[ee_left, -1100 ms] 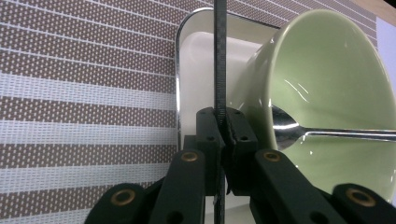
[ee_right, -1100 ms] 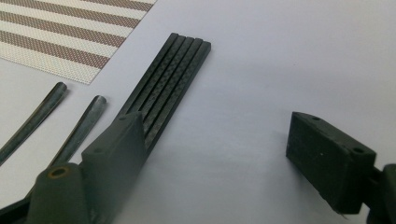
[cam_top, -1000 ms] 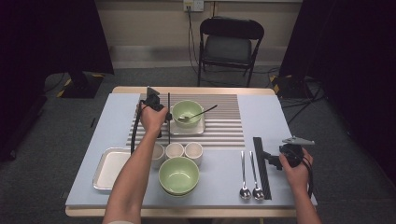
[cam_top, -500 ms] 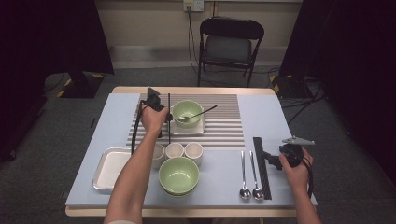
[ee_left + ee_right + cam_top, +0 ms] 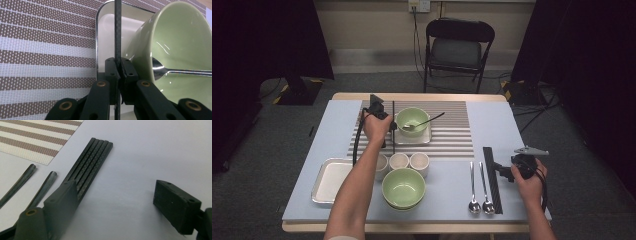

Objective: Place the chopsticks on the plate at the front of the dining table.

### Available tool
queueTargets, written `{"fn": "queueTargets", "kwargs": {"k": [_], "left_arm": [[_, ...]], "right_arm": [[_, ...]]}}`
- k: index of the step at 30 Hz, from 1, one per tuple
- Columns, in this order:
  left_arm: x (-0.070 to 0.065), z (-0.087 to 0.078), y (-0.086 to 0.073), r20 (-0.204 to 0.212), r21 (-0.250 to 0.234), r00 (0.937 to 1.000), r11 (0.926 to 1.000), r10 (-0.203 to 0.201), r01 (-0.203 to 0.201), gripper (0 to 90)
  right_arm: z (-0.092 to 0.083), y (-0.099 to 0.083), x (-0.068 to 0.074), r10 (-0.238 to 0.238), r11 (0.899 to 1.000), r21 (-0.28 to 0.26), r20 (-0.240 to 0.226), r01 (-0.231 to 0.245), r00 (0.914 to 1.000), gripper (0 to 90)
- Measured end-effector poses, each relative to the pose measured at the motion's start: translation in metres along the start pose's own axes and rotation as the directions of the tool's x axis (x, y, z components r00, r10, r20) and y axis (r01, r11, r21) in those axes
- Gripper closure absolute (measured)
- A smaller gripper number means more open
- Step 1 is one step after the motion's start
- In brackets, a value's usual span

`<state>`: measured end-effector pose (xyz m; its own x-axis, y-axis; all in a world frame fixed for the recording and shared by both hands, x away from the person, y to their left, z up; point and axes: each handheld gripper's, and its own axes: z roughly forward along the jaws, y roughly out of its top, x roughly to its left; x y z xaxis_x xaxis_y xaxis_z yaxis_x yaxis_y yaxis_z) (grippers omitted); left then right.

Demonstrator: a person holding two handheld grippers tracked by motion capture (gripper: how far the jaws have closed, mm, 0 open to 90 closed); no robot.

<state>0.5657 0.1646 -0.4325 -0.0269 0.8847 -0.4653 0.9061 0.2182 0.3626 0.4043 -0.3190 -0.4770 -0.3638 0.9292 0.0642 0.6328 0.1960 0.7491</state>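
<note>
Chopstick (image 5: 117, 30) sat pinched edge-on in the left hand-held gripper (image 5: 117, 72), jaws nearly shut on it, stick running near-to-far along the left edge of the small metal tray (image 5: 428, 137) that carried a green bowl (image 5: 412, 119) with a spoon (image 5: 424, 123) in it, far-centre on the striped placemat (image 5: 457, 131). Right hand-held gripper (image 5: 117, 202) was wide open, holding nothing, hovering over the near right tabletop (image 5: 502, 120) beside the remaining black chopsticks (image 5: 91, 161) and two spoons (image 5: 479, 185). To do this step well, I'd lower the stick flat and parallel to the tray edge, clear of the bowl wall, and only release once it rests on the mat. Surface: pale blue tabletop, also a larger green bowl (image 5: 403, 187), three small cups (image 5: 399, 161), an empty tray (image 5: 329, 180) near left. Room: grey carpet, dark curtains, folding chair (image 5: 457, 50) at the far side.
</note>
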Motion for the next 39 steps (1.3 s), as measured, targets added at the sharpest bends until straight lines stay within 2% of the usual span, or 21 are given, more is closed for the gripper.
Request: {"fn": "queueTargets", "kwargs": {"k": [10, 11, 14, 15, 16, 17, 18, 20, 21, 23, 24, 25, 27, 33, 35, 37, 39], "left_arm": [[0.0023, 0.0008, -0.0012, 0.004, 0.011, 0.9999, 0.9999, -0.010, 0.010, 85.7], [0.0039, 0.0009, -0.0014, 0.002, 0.018, 1.0000, 0.9998, -0.001, 0.001, 85.7], [0.0061, 0.0035, -0.0029, -0.004, 0.011, 0.9998, 0.9997, -0.020, 0.020, 85.6], [0.0087, 0.0028, -0.0029, 0.002, 0.030, 1.0000, 0.9996, 0.002, -0.002, 85.6], [0.0085, 0.0035, -0.0035, 0.006, 0.025, 0.9999, 0.9996, -0.012, 0.012, 85.6], [0.0091, 0.0038, -0.0035, 0.010, 0.031, 0.9999, 0.9995, -0.005, 0.005, 85.7], [0.0078, 0.0047, -0.0038, 0.006, 0.022, 0.9998, 0.9996, -0.020, 0.020, 85.6], [0.0072, 0.0061, -0.0041, 0.006, 0.010, 0.9996, 0.9996, -0.026, 0.026, 85.4], [0.0082, 0.0051, -0.0038, 0.004, 0.029, 1.0000, 0.9995, -0.007, 0.007, 85.4], [0.0069, 0.0057, -0.0041, 0.003, 0.014, 0.9997, 0.9996, -0.026, 0.026, 84.8], [0.0071, 0.0053, -0.0041, 0.006, 0.021, 0.9998, 0.9995, -0.021, 0.021, 84.9], [0.0065, 0.0058, -0.0042, 0.004, 0.009, 0.9996, 0.9996, -0.027, 0.027, 84.6], [0.0088, 0.0033, -0.0034, 0.012, 0.035, 0.9999, 0.9994, 0.001, -0.001, 84.5], [0.0063, 0.0028, -0.0039, 0.012, 0.014, 0.9997, 0.9996, -0.023, 0.023, 83.9], [0.0069, 0.0013, -0.0039, 0.008, 0.022, 0.9999, 0.9997, -0.012, 0.012, 83.8], [0.0066, 0.0014, -0.0046, 0.004, 0.010, 0.9998, 0.9997, -0.021, 0.021, 83.7], [0.0079, -0.0016, -0.0041, 0.008, 0.033, 1.0000, 0.9994, 0.004, -0.004, 83.7]], "right_arm": [[0.0000, 0.0000, 0.0000, 0.000, 1.000, 0.000, 0.000, 0.000, 1.0000, 18.9], [0.0000, 0.0000, 0.0001, 0.000, 1.000, 0.000, 0.001, 0.000, 1.0000, 18.9], [0.0000, 0.0000, 0.0000, 0.000, 1.000, 0.000, 0.000, 0.000, 1.0000, 18.9], [0.0000, 0.0000, 0.0000, 0.001, 1.000, 0.000, 0.001, -0.001, 1.0000, 18.9], [0.0000, 0.0000, 0.0000, 0.001, 1.000, 0.000, 0.001, -0.001, 1.0000, 18.9], [0.0000, 0.0000, 0.0000, 0.000, 1.000, 0.000, 0.000, 0.000, 1.0000, 18.9], [0.0000, 0.0000, -0.0001, 0.000, 1.000, 0.000, 0.000, 0.000, 1.0000, 18.9], [0.0000, 0.0000, 0.0000, 0.000, 1.000, 0.000, 0.000, 0.000, 1.0000, 18.9], [0.0000, 0.0000, 0.0000, 0.000, 1.000, 0.001, 0.000, 0.000, 1.0000, 18.9], [0.0000, 0.0000, 0.0000, 0.001, 1.000, 0.000, 0.000, -0.001, 1.0000, 18.9], [0.0000, 0.0000, 0.0000, 0.000, 1.000, 0.000, 0.000, 0.000, 1.0000, 18.9], [-0.0001, 0.0000, -0.0001, 0.000, 1.000, 0.001, 0.000, 0.000, 1.0000, 18.9], [0.0000, 0.0000, -0.0001, 0.000, 1.000, 0.001, -0.001, 0.000, 1.0000, 18.9], [0.0000, 0.0000, -0.0001, 0.000, 1.000, 0.001, -0.001, 0.000, 1.0000, 18.9], [0.0000, 0.0000, 0.0000, 0.000, 1.000, 0.000, 0.000, 0.000, 1.0000, 18.9], [0.0000, 0.0000, 0.0000, 0.000, 1.000, 0.000, 0.000, 0.000, 1.0000, 18.9], [0.0000, 0.0000, 0.0000, 0.000, 1.000, 0.000, 0.000, 0.000, 1.0000, 18.9]]}}
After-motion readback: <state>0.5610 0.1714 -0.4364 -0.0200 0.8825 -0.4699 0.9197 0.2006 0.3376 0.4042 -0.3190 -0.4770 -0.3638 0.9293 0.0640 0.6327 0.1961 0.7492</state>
